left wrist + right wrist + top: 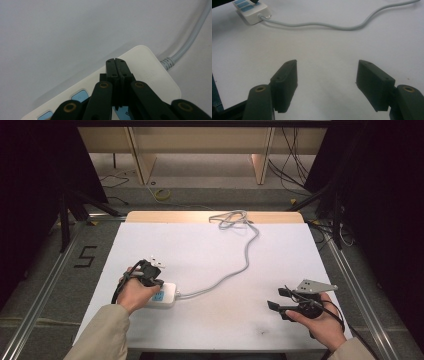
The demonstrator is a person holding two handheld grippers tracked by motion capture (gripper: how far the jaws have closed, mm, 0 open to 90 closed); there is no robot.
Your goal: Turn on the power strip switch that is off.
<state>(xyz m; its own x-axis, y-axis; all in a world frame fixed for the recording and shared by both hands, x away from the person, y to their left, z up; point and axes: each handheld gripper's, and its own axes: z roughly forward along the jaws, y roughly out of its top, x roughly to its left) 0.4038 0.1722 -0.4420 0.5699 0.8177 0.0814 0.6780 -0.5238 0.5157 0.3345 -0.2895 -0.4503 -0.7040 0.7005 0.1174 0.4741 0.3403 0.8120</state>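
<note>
High view: at a white table (210, 320), the left gripper (150, 276) bears down on a white power strip (167, 296) lying directly beneath its tips, while the right gripper (280, 301) hovers well apart on the table's other side. The strip's grey cord (235, 270) snakes away from both tools to a loose coil at the far edge.

Left gripper view: the left gripper (116, 61) has its 2 jaws pressed together, nothing between them, the joined tip resting on or just above the strip's top face (150, 75), past the blue switches (80, 96) that sit nearer the tool's body. The cord's ribbed collar (168, 62) leaves the corner to the tool's right.

Right gripper view: the right gripper (327, 82) stands spread wide and empty over bare table, the power strip (252, 11) far ahead to its left.

The strip looks light, rigid and smooth-sided, likely to skid under a push; its long edges offer the surest hold, the limp cord a poor one.
</note>
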